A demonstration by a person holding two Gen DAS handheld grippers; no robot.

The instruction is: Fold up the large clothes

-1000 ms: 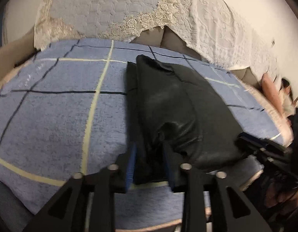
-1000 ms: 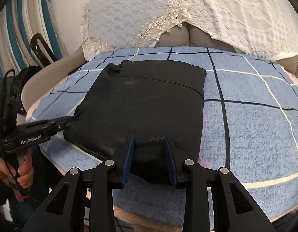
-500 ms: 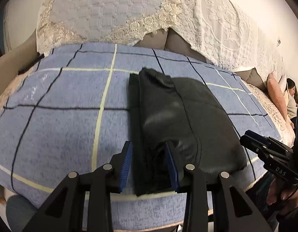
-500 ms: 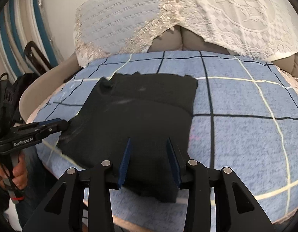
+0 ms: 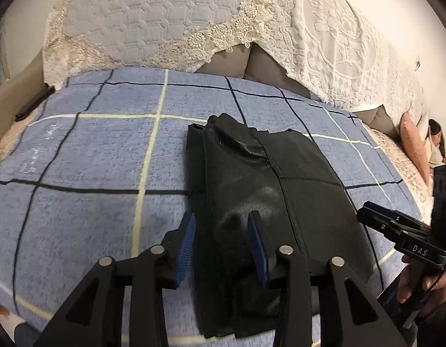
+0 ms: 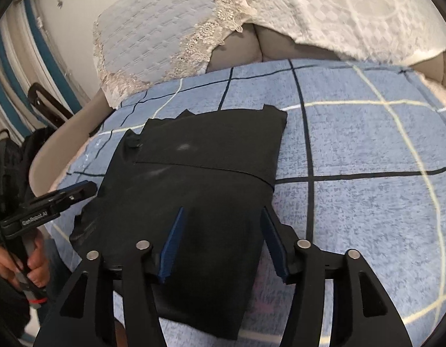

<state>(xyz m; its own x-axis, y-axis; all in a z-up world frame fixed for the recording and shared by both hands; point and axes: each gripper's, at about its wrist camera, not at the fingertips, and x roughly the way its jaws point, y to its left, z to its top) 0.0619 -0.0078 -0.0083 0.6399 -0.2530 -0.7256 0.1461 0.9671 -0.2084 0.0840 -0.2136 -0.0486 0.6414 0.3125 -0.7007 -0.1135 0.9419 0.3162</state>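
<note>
A black garment (image 5: 266,202) lies folded into a compact rectangle on a blue checked sofa cover (image 5: 92,159); it also shows in the right wrist view (image 6: 199,188). My left gripper (image 5: 221,225) is open and empty, hovering above the garment's near left edge. My right gripper (image 6: 223,219) is open wide and empty, above the garment's near right side. Each gripper shows in the other's view: the right one at the far right (image 5: 396,231), the left one at the left (image 6: 58,199).
The sofa backrest carries a quilted lace-trimmed cover (image 5: 153,20). A pink cushion (image 5: 413,141) and a seated person (image 5: 438,144) are at the far right. A dark bag (image 6: 17,156) and a black frame (image 6: 46,104) stand left of the sofa.
Both grippers have let go of the garment and drawn back and up. The right gripper's jaws have opened wider. The garment now lies flat and still.
</note>
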